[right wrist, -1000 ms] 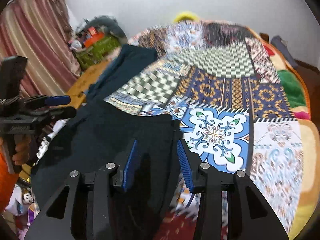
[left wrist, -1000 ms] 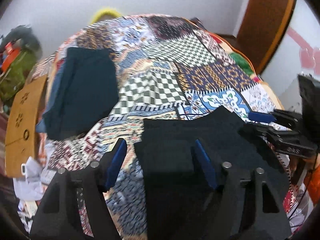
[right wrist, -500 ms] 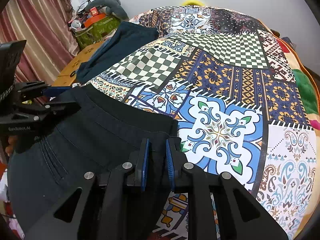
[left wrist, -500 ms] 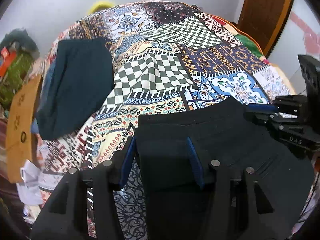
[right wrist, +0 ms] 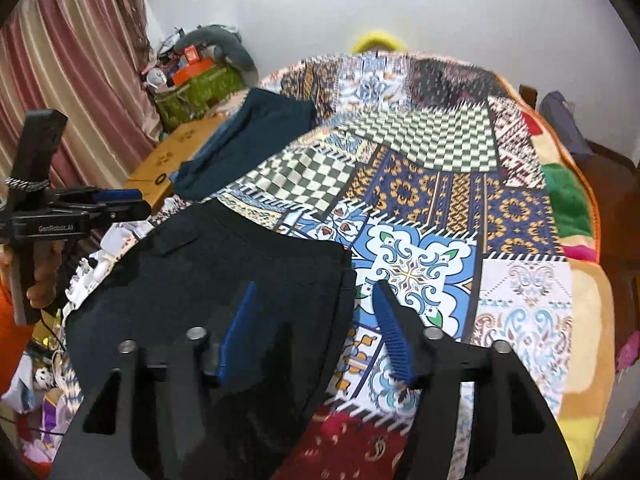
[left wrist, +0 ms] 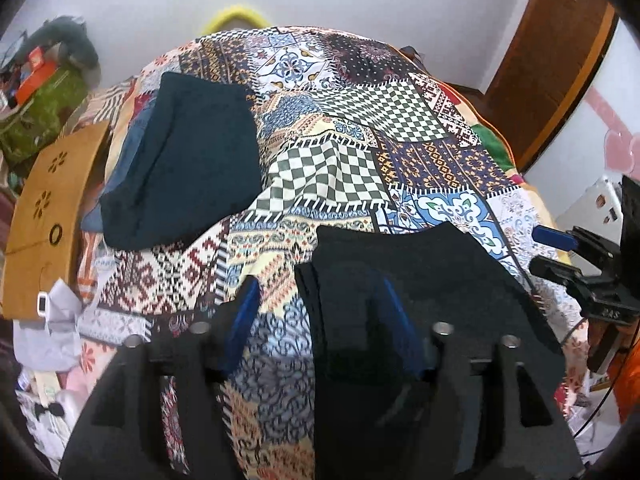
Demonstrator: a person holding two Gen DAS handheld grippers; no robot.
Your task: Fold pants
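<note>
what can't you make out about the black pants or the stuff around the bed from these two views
- Black pants: near end hidden under the left gripper in the left wrist view; how many layers are folded is unclear.
- Same pants: lower part covered by the right gripper in the right wrist view.
- Dark teal garment: type unclear.
- Clutter by the curtain: too small to identify.

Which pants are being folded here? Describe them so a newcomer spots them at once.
On the patchwork bedspread, look at the near edge, under both grippers. The black pants lie there; the other dark garment, the teal folded pile, sits farther back near the cardboard box.
</note>
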